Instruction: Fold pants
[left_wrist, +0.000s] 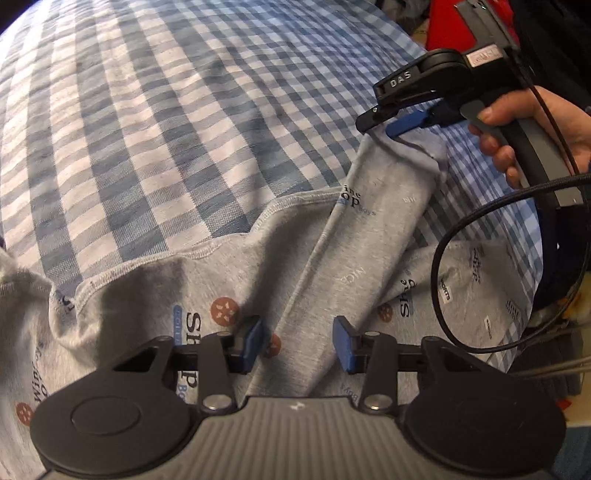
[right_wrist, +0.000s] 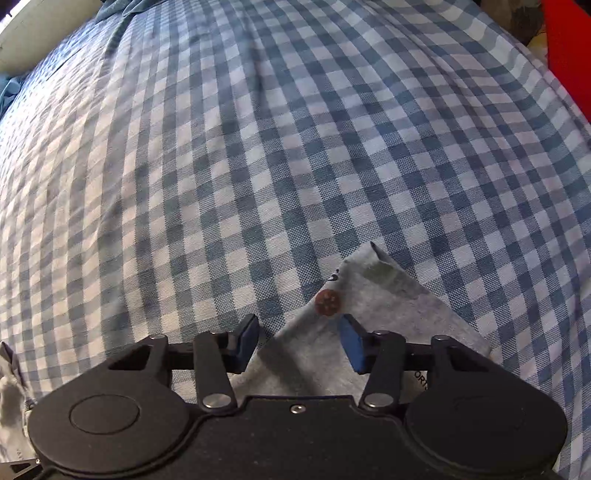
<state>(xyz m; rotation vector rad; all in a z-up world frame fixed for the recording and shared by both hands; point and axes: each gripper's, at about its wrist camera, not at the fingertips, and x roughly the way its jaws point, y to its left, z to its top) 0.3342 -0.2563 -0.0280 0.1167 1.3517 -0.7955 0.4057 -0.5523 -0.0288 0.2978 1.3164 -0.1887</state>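
Observation:
Grey printed pants (left_wrist: 155, 295) lie on a blue-and-white checked bedsheet (left_wrist: 147, 129). One leg (left_wrist: 369, 236) is folded back over the body and runs up toward the right. My left gripper (left_wrist: 299, 343) is open, hovering over the lower part of that leg. My right gripper (left_wrist: 395, 123) shows in the left wrist view, held in a hand, at the leg's cuff (left_wrist: 417, 147). In the right wrist view the right gripper (right_wrist: 299, 341) is open, with the cuff end (right_wrist: 369, 295) lying between and beyond its blue pads (right_wrist: 351, 347).
The checked sheet (right_wrist: 221, 166) covers the whole bed beyond the pants. A red object (right_wrist: 569, 48) stands past the bed's far right edge. A black cable (left_wrist: 443, 258) loops over the right side of the pants. Clutter sits at the right edge (left_wrist: 561, 332).

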